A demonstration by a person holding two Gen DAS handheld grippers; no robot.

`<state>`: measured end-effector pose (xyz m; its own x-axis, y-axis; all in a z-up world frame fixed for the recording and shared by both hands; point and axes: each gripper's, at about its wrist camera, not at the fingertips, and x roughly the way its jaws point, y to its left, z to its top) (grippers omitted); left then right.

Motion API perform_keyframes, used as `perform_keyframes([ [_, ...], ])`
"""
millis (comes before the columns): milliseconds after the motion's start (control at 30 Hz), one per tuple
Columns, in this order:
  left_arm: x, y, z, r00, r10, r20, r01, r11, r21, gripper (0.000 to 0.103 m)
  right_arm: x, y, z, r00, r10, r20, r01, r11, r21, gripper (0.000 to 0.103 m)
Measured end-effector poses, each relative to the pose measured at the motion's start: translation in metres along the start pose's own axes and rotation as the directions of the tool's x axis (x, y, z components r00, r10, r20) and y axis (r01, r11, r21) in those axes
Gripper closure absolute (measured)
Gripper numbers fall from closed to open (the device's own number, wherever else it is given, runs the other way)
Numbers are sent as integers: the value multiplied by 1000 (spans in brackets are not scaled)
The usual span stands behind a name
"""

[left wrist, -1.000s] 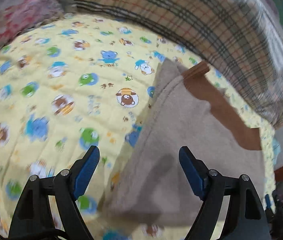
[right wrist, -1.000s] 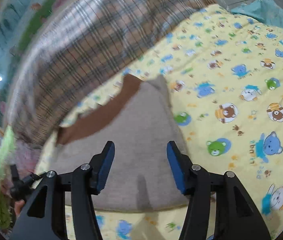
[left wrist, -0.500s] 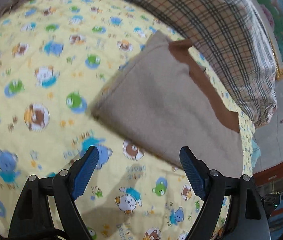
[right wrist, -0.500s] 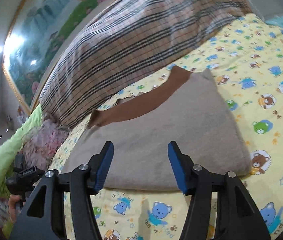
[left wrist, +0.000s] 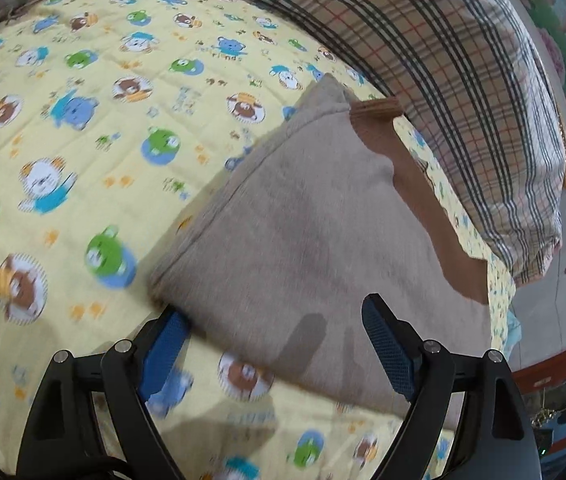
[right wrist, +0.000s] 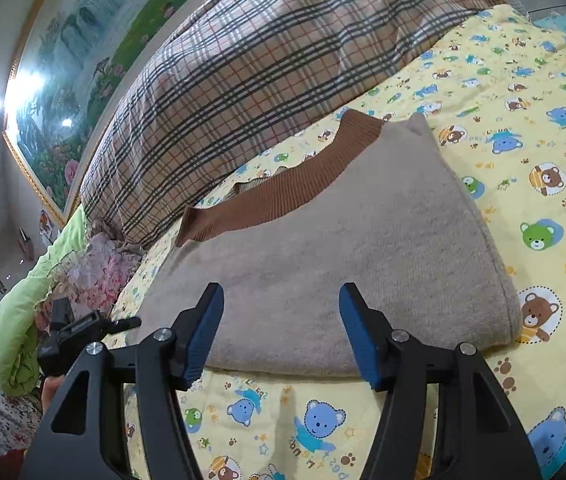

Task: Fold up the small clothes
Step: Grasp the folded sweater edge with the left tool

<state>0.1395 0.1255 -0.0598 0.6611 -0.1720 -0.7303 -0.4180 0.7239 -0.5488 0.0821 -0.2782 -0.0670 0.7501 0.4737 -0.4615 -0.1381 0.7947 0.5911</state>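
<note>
Grey-brown folded garment [right wrist: 347, 248] on yellow bear quilt [right wrist: 523, 120] | plaid pillow [right wrist: 263, 60] behind | both tools spread, empty.

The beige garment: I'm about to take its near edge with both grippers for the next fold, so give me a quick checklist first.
1. Left gripper open, nothing clamped: ok.
2. Right gripper open, jaws have just been opening, nothing between the pads: ok.
3. Beige garment lies flat on the yellow bear quilt: ok.
4. Near edge reachable, nothing on it: ok.
5. Brown ribbed band squared up: not ok, its corner curls.
6. Layers underneath aligned: cannot tell.
</note>
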Motion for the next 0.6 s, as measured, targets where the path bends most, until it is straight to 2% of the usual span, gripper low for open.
perform_keyframes([
  [167, 11, -8, 11, 999, 6, 31, -6, 1000, 4, 21, 1, -1, 0, 1000, 0, -8, 0, 1000, 7, 41],
  [233, 14, -15, 13, 999, 21, 45, -22, 999, 31, 39, 2, -1, -1, 1000, 0, -7, 0, 1000, 8, 40],
  [267, 16, -18, 14, 999, 18, 41, -20, 999, 48, 62, 2, -2, 0, 1000, 3, -9, -3, 1000, 10, 40],
  [300, 18, -22, 14, 999, 7, 33, -9, 998, 65, 77, 2, -2, -1, 1000, 6, -8, -6, 1000, 13, 40],
  [333, 17, -26, 14, 999, 11, 38, -14, 997, 81, 78, 2, -2, -1, 1000, 8, -6, -8, 1000, 16, 40],
  [367, 15, -30, 15, 998, 18, 54, -23, 995, 97, 85, 2, -3, -1, 1000, 11, -5, -11, 1000, 18, 40],
  [400, 13, -36, 15, 998, 12, 67, -20, 993, 119, 87, 2, -3, -1, 1000, 15, -5, -15, 1000, 22, 40],
  [533, -6, -68, 11, 992, -81, 97, 61, 979, 193, 94, 0, -6, -2, 1000, 28, 5, -28, 999, 44, 40],
  [600, -12, -94, 2, 988, -119, 95, 91, 961, 261, 95, -2, -8, -2, 1000, 28, 11, -28, 998, 64, 40],
])
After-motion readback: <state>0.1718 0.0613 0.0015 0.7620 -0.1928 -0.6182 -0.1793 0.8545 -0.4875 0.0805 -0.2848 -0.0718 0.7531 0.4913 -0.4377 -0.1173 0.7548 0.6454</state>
